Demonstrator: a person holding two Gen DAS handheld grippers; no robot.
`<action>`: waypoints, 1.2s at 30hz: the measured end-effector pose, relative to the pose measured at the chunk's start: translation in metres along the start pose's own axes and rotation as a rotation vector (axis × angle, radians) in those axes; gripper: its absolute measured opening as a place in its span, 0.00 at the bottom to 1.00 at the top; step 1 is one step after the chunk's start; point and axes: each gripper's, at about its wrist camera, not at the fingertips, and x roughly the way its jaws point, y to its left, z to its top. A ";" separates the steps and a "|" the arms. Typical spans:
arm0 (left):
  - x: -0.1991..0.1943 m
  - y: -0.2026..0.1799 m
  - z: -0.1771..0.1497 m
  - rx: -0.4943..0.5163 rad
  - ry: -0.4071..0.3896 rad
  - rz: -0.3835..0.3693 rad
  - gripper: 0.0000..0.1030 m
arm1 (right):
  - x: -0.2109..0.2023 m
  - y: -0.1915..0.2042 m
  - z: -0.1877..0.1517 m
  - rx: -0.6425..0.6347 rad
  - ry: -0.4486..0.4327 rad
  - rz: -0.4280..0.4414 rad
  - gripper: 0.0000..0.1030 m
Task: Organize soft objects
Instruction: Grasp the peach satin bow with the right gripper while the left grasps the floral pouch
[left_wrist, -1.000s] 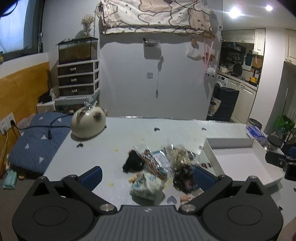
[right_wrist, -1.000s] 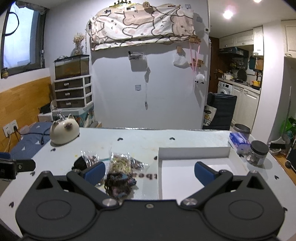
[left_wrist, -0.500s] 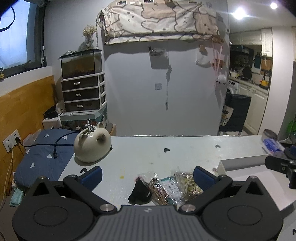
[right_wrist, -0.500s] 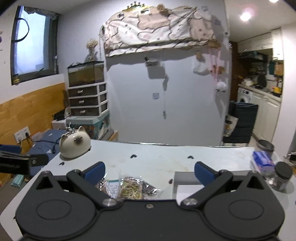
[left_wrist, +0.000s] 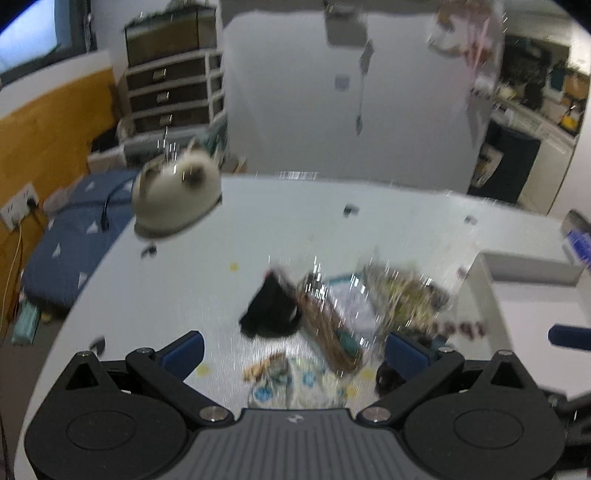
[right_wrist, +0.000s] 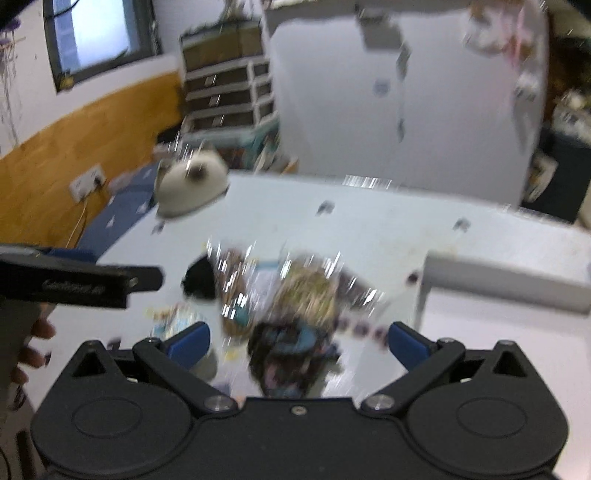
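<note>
Both views are blurred; fine detail unreadable.

Left gripper (left_wrist: 293, 349): fingers spread wide, nothing between them, hovering above the near edge of the table (left_wrist: 388, 221). Just past its tips lies a pale cloth with blue prints (left_wrist: 295, 380), nearest the near edge.

Right gripper (right_wrist: 297, 341): also spread wide, empty. Between and below its tips sits a dark scrunchie with blue and pink flecks (right_wrist: 290, 354), resting on the table; no contact with either blue pad visible. The left tool shows at the left edge of the right view, with a person's fingers (right_wrist: 31, 341) beneath it.

Middle of the table, one cluster, items touching or overlapping:
- black cloth (left_wrist: 271, 312), on the left of the cluster
- clear bag of brown bands (left_wrist: 325, 325), just right of the black cloth
- clear bag of yellowish bands (left_wrist: 404, 295), further right, nearest the box
- a white card with a teal edge (left_wrist: 351, 295) lies under or between the two bags; cannot tell which.

White box (left_wrist: 532, 295): open top, at the right edge of the table, just beside the cluster. Its inside looks bare in what shows.

Far left corner: cream cat-shaped pot (left_wrist: 175, 195), well apart from the cluster.

Beyond the table: grey wall, drawer unit (left_wrist: 173, 92) on the left.
</note>
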 end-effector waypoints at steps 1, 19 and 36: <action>0.006 -0.002 -0.004 -0.003 0.021 0.009 1.00 | 0.008 0.000 -0.004 0.002 0.035 0.021 1.00; 0.084 0.029 -0.027 0.056 0.206 -0.162 0.93 | 0.062 0.017 -0.032 0.146 0.308 0.037 1.00; 0.093 0.040 -0.040 0.153 0.229 -0.320 0.72 | 0.085 0.038 -0.054 0.184 0.409 -0.105 0.86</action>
